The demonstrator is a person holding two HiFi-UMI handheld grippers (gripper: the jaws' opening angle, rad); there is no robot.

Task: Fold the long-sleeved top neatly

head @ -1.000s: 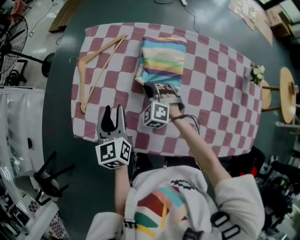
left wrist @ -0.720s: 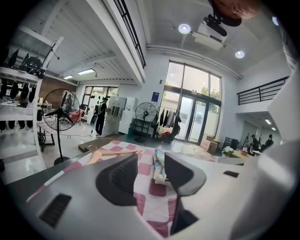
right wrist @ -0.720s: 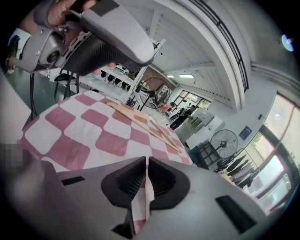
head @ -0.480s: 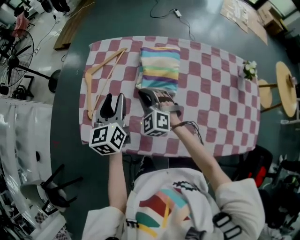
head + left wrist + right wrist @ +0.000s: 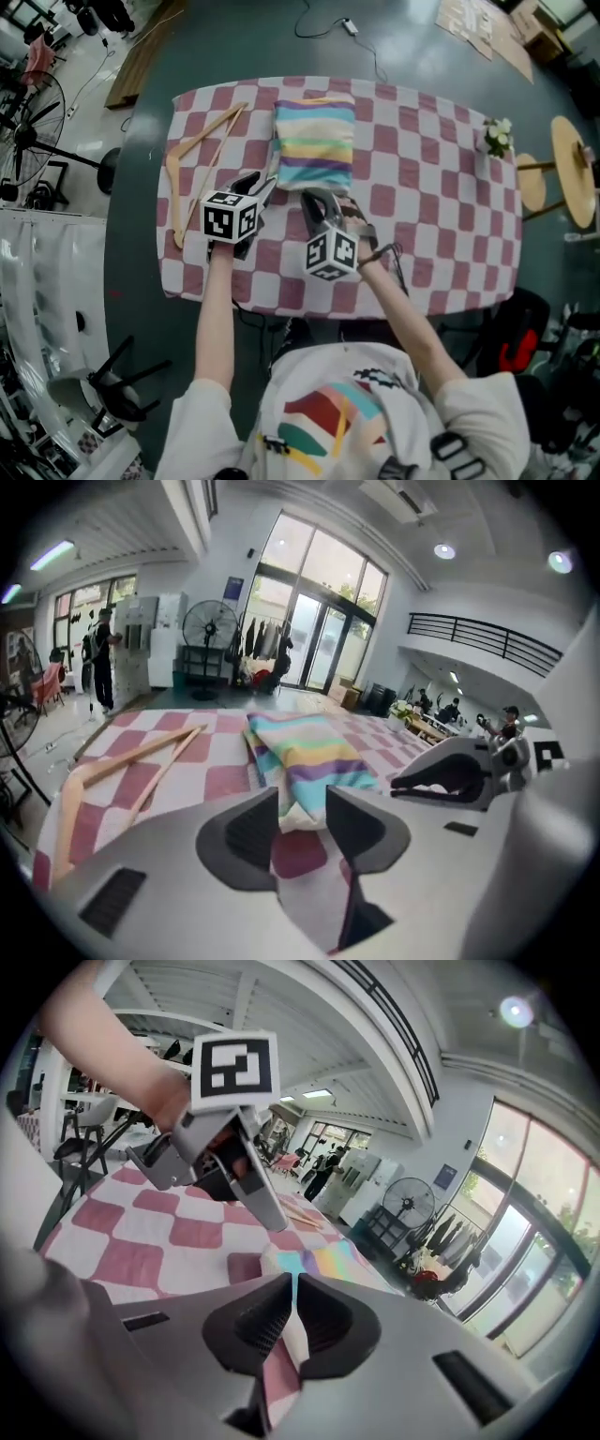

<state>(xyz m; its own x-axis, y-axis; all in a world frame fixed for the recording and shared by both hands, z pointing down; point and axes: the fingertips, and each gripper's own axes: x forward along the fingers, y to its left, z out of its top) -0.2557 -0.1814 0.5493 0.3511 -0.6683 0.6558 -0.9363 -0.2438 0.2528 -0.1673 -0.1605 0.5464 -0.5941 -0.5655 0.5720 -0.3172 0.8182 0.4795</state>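
Both claws faced the folded pastel-striped fabric top [image 5: 316,141] just ahead: left claw [image 5: 302,803] spread, just narrowing on nothing; right claw [image 5: 292,1293] pressed together. Pinching only one layer, I judged, could pull the fold open.

Near edge of striped top [image 5: 300,752] partly behind left gripper [image 5: 302,822]'s fingers [image 5: 251,832]; distant people [image 5: 101,658] too small.

On my feed, a pink-and-white checked tablecloth [image 5: 441,216] covers the table, with a pale wooden clothes hanger [image 5: 208,128] lying flat near its left end and a small bunch of white flowers [image 5: 497,138] at its right edge. Just past that edge I see a round wooden stool [image 5: 574,173]. A black pedestal fan [image 5: 209,628] stands beyond the table, and a dark cable with a pale plug [image 5: 349,25] trails over the dark floor [image 5: 131,300].
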